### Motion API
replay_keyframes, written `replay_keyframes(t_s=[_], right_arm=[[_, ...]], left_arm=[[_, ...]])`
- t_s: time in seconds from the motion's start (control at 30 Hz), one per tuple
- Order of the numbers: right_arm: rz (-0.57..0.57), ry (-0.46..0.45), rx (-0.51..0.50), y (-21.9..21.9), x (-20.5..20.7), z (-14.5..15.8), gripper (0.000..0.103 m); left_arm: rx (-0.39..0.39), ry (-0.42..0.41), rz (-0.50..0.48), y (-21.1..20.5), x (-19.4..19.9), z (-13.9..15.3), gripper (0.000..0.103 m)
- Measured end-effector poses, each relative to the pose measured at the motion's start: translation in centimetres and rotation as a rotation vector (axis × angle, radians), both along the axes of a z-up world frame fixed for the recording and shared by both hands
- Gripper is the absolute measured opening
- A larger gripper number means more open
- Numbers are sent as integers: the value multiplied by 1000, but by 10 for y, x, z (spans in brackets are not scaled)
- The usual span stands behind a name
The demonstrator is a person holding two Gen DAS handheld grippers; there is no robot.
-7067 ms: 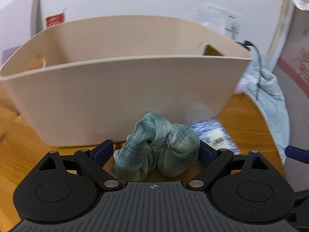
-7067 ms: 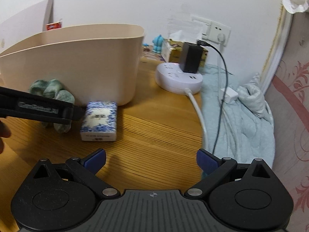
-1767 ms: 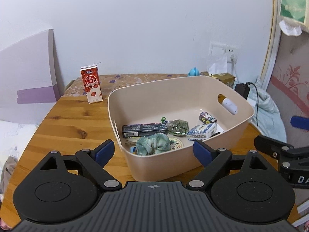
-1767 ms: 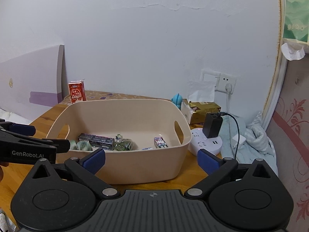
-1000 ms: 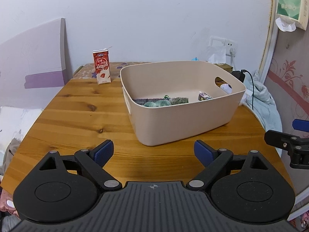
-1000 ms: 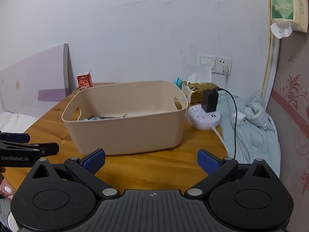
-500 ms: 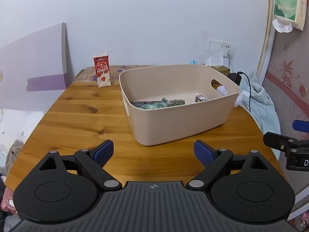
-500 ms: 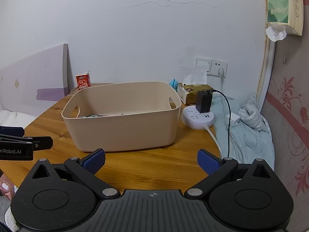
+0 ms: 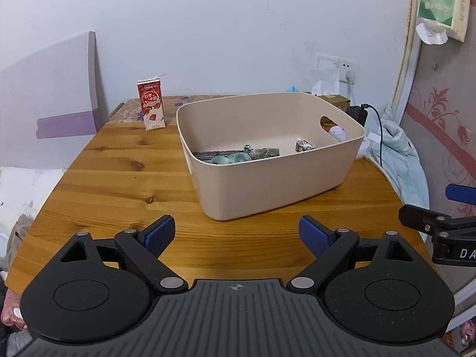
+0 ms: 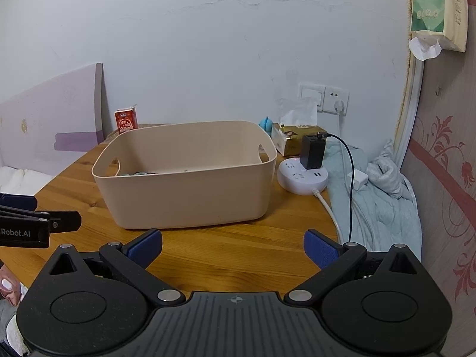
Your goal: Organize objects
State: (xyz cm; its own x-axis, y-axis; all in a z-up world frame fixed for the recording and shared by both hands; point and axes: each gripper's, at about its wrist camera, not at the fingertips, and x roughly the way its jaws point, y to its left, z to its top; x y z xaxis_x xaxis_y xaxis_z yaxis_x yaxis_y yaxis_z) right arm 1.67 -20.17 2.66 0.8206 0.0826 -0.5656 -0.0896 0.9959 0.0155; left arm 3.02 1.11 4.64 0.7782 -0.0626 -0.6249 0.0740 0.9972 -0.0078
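A beige plastic bin [image 9: 276,184] [image 10: 184,196] stands on the wooden table [image 9: 119,184]. Inside it lie a green cloth [image 9: 230,158], a long dark box [image 9: 212,154], a green packet [image 9: 264,152] and a small printed box [image 9: 305,145]. My left gripper [image 9: 236,233] hovers open over the table's near edge, short of the bin, with nothing between its blue pads. My right gripper [image 10: 233,248] is open and empty too, in front of the bin's near wall. Each view catches the other gripper at its side edge.
A red milk carton [image 9: 150,107] stands at the table's far left. A white power strip [image 10: 302,180] with a black charger [image 10: 312,151], a tissue box [image 10: 293,139] and a light blue cloth [image 10: 377,202] lie to the right of the bin. A wall runs behind.
Over the last second both views show the bin shrinking slightly and shifting little; both grippers stay open. Earlier, the left gripper held the green cloth, which now lies in the bin.
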Motion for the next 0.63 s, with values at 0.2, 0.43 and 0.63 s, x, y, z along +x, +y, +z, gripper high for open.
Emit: replay_keyframes(t_s=[0.2, 0.43, 0.63], right_arm=[[3, 12, -3, 2, 3, -2, 103], [-2, 21, -19, 4, 7, -4, 103], [-7, 32, -18, 3, 10, -6, 103]], left_arm=[[-3, 14, -11, -1, 2, -2, 92], [-3, 25, -18, -2, 6, -5, 92], [-1, 12, -18, -3, 5, -7, 92]])
